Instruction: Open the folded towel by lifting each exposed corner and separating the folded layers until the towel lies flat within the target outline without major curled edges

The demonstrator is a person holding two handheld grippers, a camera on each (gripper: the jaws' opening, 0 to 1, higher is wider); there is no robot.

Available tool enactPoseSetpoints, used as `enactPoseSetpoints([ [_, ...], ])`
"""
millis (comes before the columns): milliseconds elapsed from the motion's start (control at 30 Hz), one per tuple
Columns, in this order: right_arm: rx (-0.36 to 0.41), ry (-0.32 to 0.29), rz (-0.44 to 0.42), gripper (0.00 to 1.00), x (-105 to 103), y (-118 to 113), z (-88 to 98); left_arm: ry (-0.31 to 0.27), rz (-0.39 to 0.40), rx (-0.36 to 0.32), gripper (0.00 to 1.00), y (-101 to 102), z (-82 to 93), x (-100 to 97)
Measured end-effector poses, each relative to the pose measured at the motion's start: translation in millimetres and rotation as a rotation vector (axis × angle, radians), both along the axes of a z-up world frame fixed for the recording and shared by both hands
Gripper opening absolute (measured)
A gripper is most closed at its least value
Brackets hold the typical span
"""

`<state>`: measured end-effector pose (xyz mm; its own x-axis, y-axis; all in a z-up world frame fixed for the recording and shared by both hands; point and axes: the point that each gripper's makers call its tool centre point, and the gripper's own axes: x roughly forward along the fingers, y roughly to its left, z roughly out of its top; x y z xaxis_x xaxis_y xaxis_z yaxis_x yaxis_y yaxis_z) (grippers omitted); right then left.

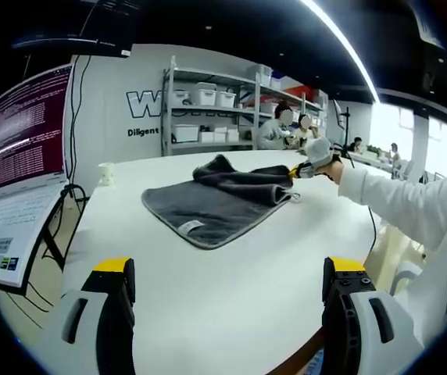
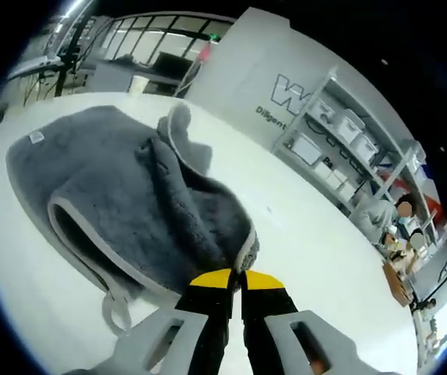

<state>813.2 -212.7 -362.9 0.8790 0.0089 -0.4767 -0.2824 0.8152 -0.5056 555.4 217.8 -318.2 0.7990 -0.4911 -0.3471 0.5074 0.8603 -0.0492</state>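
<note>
Item: grey towel point(image 1: 219, 205), pale-edged, lying on a white bench point(image 1: 231, 305). In the left gripper view it sits at 12 o'clock from the near jaws, in the middle of the bench top. Near half spread flat, with a small white label point(image 1: 191, 226) by the near hem. Far half bunched into raised folds toward 1 o'clock.

Left gripper point(image 1: 231, 293): yellow-tipped jaws wide apart, holding nothing, above the near bench edge, well apart from the towel.

Right gripper point(image 2: 235, 281): yellow-tipped jaws closed together on the towel's pale edge at one corner. In the right gripper view the towel point(image 2: 130, 199) runs away from the jaws toward 10 o'clock, one layer folded over another, with a hanging loop point(image 2: 114, 308) at 9 o'clock from the jaws. In the left gripper view this gripper point(image 1: 300, 170) meets the towel's far corner, held by a person in a white sleeve point(image 1: 399, 205).

Surroundings: monitor with text point(image 1: 24, 129) at 9 o'clock; shelving with white bins point(image 1: 212, 109) against the far wall.
</note>
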Motion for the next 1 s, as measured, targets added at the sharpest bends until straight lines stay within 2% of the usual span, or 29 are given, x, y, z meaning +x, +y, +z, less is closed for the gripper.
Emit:
enactPoseSetpoints([
  [300, -0.016, 0.014, -0.052, 0.00, -6, -27, -7.4, 0.003, -0.001, 0.000, 0.99, -1, -0.3, 1.2],
  [600, -0.019, 0.045, -0.105, 0.00, -4, -60, -17.5, 0.004, -0.001, 0.000, 0.99, -1, 0.2, 1.3],
  [1000, -0.030, 0.067, -0.149, 0.00, -15, -79, -25.7, 0.006, -0.004, 0.000, 0.99, -3, -0.6, 1.0],
])
